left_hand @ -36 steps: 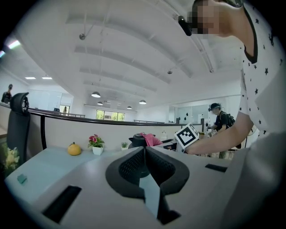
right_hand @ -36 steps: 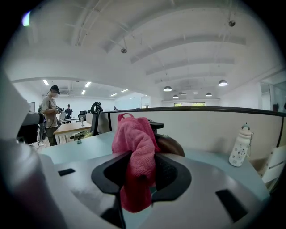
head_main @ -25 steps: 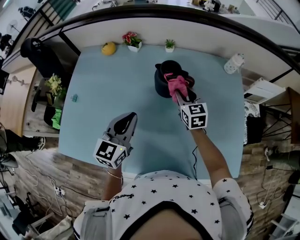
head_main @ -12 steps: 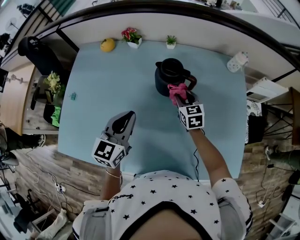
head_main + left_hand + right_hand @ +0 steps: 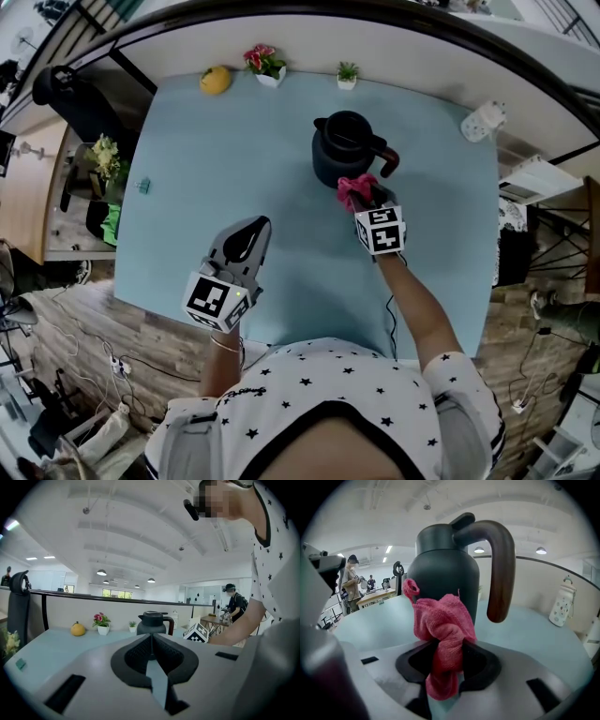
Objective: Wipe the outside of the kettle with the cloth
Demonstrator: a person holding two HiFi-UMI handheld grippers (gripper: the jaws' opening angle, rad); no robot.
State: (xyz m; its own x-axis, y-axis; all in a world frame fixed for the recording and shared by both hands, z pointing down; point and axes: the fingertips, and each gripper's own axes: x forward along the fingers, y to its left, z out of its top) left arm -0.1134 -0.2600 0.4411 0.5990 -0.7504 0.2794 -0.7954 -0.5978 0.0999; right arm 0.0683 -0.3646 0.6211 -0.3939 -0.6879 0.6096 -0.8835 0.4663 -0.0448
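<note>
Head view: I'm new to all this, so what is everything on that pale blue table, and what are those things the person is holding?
Pale blue table: one, under everything.
Dark kettle with brown handle: one, far middle.
Pink cloth: one, by the kettle's near side.
Yellow round fruit: one, far edge, left.
White pot of pink flowers: one, beside the fruit.
Small white pot with green plant: one, far edge, behind the kettle.
White bottle: one, far right corner.
Small teal object: one, left edge; too small to identify.
Left gripper: grey, jaws together, empty.
Right gripper: grey, clamping the cloth.
</note>
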